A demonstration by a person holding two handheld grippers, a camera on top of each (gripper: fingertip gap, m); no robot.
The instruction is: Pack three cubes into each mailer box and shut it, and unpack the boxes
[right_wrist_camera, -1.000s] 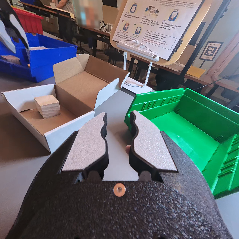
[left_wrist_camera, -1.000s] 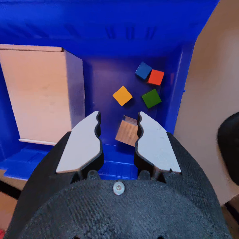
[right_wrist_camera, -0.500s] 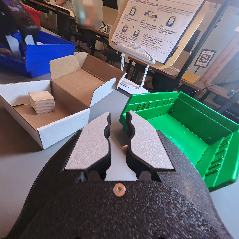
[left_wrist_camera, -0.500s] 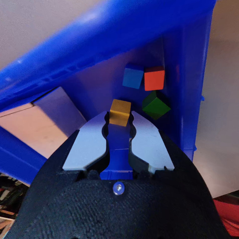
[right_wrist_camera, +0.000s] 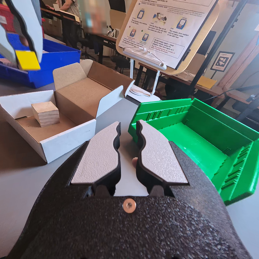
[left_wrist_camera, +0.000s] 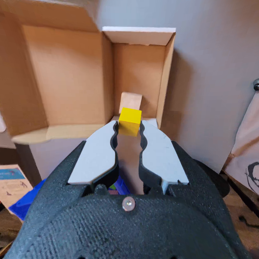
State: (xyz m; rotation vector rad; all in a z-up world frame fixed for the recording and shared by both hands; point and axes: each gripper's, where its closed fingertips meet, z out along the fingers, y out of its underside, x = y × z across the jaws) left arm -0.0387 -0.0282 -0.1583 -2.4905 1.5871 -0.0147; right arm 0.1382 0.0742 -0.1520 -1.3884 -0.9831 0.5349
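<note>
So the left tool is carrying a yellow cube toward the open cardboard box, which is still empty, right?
Not quite: the open cardboard box already holds a plain wooden cube, as the right wrist view shows. The left tool does grip the yellow cube above it.

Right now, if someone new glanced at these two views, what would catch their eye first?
Probably the yellow cube, pinched between the tips of the left gripper above the open mailer box, where a bare wooden cube already sits. Next, the bright green bin to the right of the box, with nothing visible inside, and the right gripper open over the grey table.
</note>
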